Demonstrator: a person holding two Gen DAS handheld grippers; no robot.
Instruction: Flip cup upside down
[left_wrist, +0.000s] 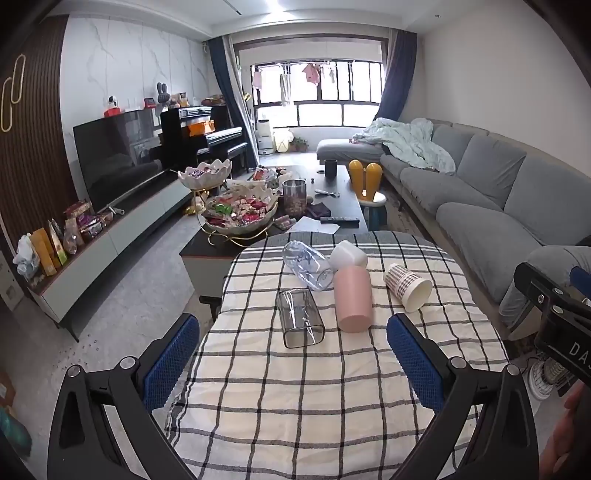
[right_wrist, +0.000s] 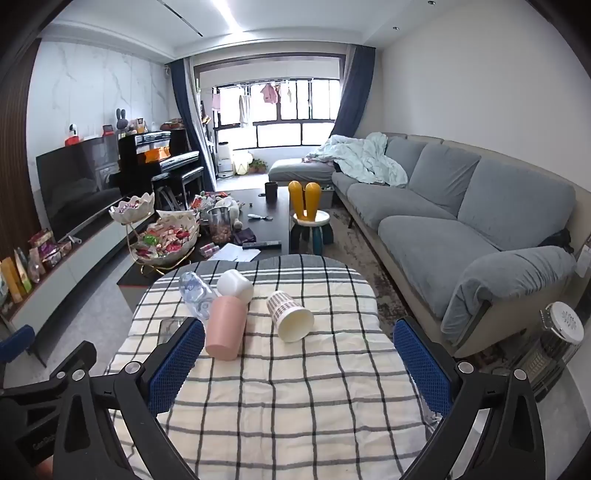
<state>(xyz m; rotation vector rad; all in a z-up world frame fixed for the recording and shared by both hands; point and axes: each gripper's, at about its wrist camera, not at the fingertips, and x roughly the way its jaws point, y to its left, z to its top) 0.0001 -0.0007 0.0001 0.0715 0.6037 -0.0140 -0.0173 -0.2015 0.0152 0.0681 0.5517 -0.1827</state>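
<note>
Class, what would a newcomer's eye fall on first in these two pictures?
Five cups lie tipped on their sides in a cluster on the checked tablecloth: a pink cup in the middle, a patterned paper cup to its right, a square clear cup to its left. Blue fingers stand wide apart near the camera, holding nothing.

A home living room: a long grey sofa (right_wrist: 461, 210) with a rumpled blanket (right_wrist: 365, 158) lines one wall, facing a television (left_wrist: 118, 155) on a low cabinet and a black upright piano (left_wrist: 207, 136); a dark coffee table (left_wrist: 332, 199) carries bowls of sweets (left_wrist: 240, 212), and laundry (right_wrist: 269, 94) hangs at the window
</note>
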